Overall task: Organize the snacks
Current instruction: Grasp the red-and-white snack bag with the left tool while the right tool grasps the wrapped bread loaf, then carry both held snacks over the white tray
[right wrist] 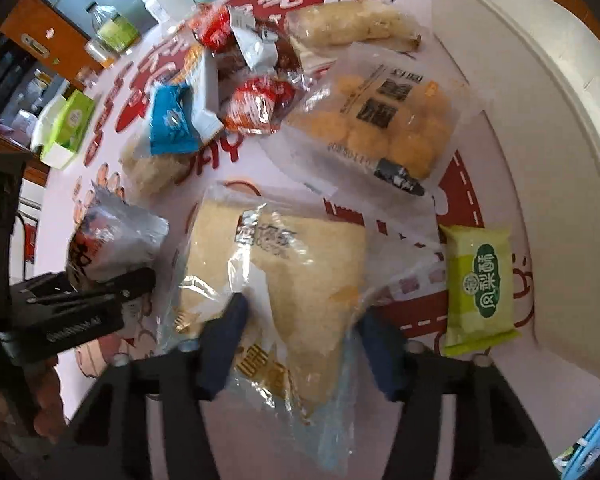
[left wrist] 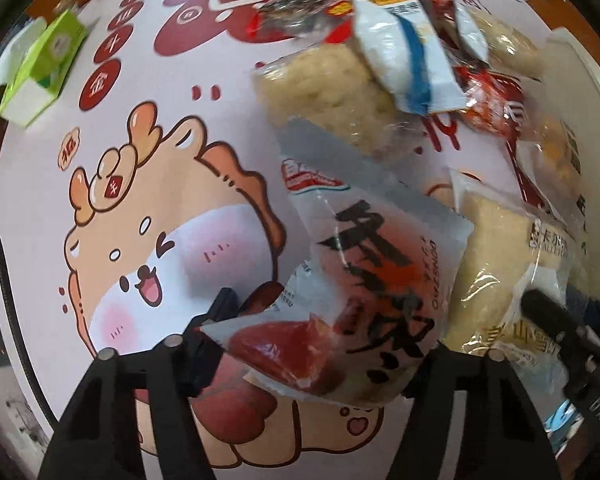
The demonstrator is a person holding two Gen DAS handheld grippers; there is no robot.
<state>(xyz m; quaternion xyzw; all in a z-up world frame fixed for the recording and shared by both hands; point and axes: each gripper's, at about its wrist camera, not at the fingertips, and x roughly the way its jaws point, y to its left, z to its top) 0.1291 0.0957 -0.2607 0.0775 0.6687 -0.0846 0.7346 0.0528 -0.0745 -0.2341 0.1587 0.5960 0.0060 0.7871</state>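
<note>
Between left claw (left wrist: 332,344) fingers: gripped red-print snack packet (left wrist: 364,280); right claw (right wrist: 300,328) open, straddling sandwich pack (right wrist: 284,280).

You see both fisheye views in bright, even daylight with soft, weak shadows. Straight lines bow hard toward the dark corners, and the white tray (right wrist: 540,128) curves like an arc in your right view. Glare streaks the clear wrapper of the triangular sandwich pack (right wrist: 284,280) and the silver snack packet (left wrist: 380,264). Motion blur smears the pile of small snack packs (left wrist: 412,40) at the top of your left view; the green tissue box (left wrist: 40,68) looks soft.
</note>
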